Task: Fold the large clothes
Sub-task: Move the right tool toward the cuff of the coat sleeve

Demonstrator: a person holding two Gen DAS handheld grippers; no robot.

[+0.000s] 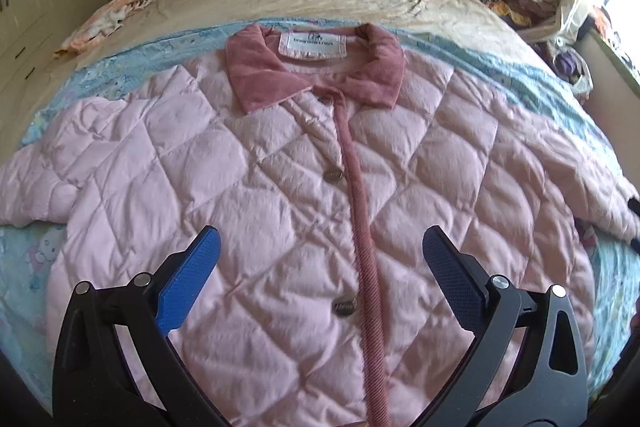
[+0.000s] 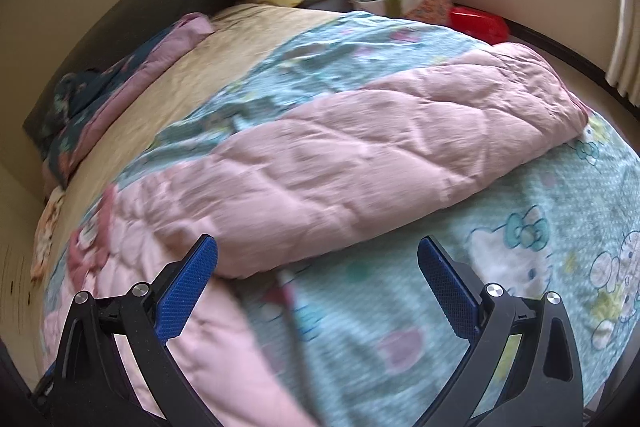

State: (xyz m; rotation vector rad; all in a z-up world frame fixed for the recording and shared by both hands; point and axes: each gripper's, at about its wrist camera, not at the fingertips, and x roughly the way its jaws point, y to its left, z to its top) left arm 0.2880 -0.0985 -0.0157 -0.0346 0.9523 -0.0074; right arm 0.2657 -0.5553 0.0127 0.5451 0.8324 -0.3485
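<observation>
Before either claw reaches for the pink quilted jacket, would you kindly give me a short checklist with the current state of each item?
1. Jacket laid flat, front up, on the blue cartoon sheet: ok.
2. Front closed along the corded placket, buttons visible beside it: ok.
3. Collar spread open, label showing: ok.
4. Left claw open and empty above the jacket's lower front: ok.
5. Right claw open and empty, facing the outstretched sleeve: ok.
6. Other sleeve fully straight: cannot tell, it runs out of the left wrist view.
</observation>
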